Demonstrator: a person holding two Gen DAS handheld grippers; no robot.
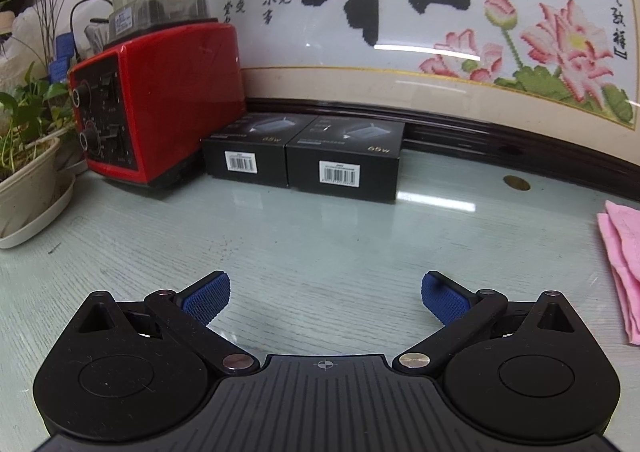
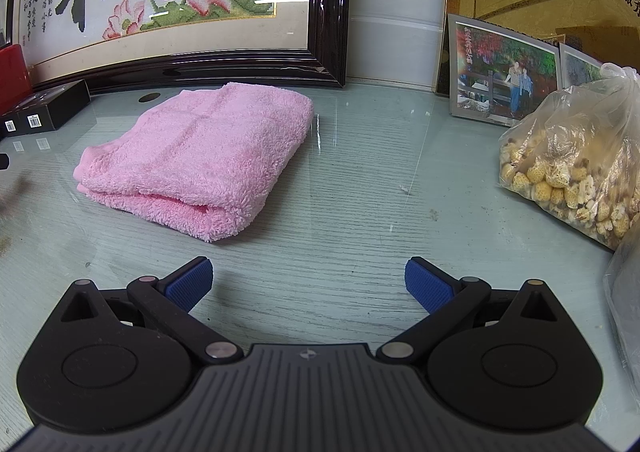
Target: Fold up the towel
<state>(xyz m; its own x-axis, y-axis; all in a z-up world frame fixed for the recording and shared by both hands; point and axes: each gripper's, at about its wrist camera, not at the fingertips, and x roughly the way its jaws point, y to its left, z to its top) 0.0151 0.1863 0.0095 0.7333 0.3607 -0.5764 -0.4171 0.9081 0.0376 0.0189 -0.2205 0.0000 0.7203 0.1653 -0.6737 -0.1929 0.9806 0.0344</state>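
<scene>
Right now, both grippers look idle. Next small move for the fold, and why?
Probably none beyond a small retreat: the pink fluffy towel already lies folded in stacked layers on the glass-topped table. The right gripper and left gripper are both open and hold nothing. At most, I'd square the slightly uneven near-left edges.

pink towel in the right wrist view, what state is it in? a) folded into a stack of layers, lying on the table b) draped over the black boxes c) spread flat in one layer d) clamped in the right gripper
a: the pink towel lies on the table with stacked layers showing along its near edge, ahead of the open right gripper, which touches nothing.
</scene>
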